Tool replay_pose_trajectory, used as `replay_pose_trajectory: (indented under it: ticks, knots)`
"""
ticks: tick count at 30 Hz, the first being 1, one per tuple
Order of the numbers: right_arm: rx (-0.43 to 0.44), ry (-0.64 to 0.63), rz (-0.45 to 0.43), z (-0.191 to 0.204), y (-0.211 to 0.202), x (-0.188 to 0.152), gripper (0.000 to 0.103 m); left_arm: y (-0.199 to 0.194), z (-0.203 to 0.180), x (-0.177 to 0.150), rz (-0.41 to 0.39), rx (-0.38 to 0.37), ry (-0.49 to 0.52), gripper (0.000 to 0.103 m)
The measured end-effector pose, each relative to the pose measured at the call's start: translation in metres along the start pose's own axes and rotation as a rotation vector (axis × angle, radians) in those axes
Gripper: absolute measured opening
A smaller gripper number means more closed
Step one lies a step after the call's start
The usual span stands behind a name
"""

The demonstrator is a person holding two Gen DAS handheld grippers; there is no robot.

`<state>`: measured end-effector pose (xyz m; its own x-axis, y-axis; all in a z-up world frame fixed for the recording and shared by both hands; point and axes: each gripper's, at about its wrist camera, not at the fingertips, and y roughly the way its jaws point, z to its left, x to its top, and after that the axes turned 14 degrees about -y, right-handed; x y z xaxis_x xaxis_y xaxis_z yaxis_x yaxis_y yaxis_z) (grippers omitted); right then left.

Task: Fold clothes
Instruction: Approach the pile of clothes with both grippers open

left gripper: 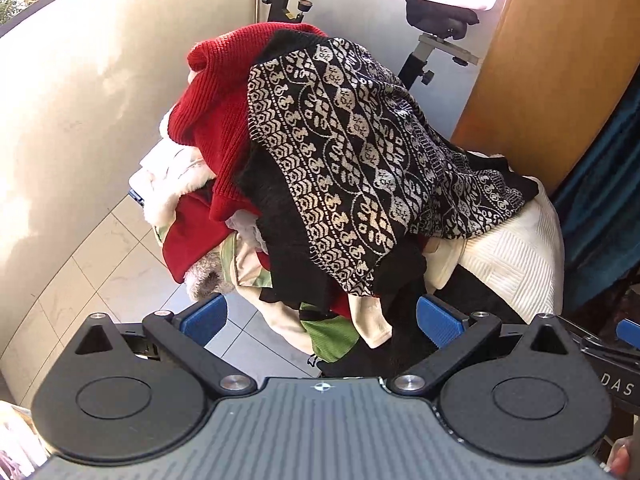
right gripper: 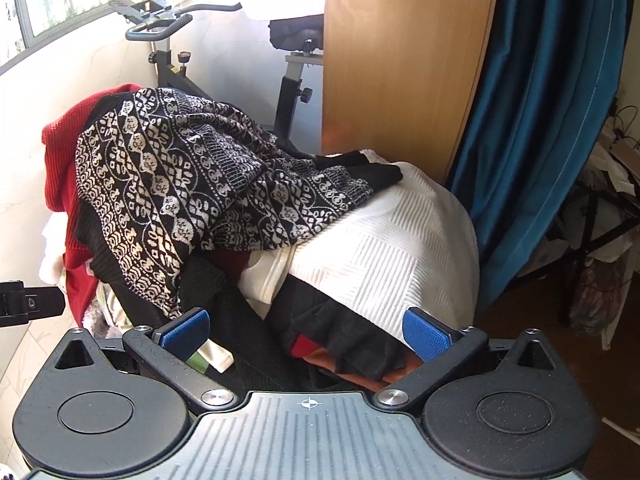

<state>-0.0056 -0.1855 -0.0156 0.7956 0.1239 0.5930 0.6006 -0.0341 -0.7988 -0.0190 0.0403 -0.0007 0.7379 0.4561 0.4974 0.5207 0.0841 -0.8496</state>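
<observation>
A heap of clothes fills both views. On top lies a black-and-white patterned knit sweater (left gripper: 352, 152), also in the right wrist view (right gripper: 192, 188). A red knit (left gripper: 216, 92) sits behind it, a white textured blanket (right gripper: 392, 248) on the right, black garments (right gripper: 344, 344) at the front. My left gripper (left gripper: 320, 320) is open and empty, just short of the pile's lower front. My right gripper (right gripper: 306, 334) is open and empty, its blue pads (right gripper: 426, 334) either side of the black garments.
An exercise bike (right gripper: 168, 40) stands behind the pile by a pale wall. A wooden panel (right gripper: 400, 60) and a blue curtain (right gripper: 540, 120) are to the right. Tiled floor (left gripper: 120, 272) lies left of the pile. Clutter sits at the far right (right gripper: 608, 220).
</observation>
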Motion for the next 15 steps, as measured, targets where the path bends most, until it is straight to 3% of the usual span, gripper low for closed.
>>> replay_pose_trajectory:
  ticks: [6, 15]
  knots:
    - [0.028, 0.062, -0.018, -0.008, 0.003, 0.000, 0.102, -0.003, 0.008, -0.003, -0.022, 0.019, -0.024, 0.103]
    - [0.043, 0.013, -0.051, -0.006, 0.000, 0.001, 0.102, -0.009, 0.009, -0.005, -0.030, 0.018, -0.066, 0.103]
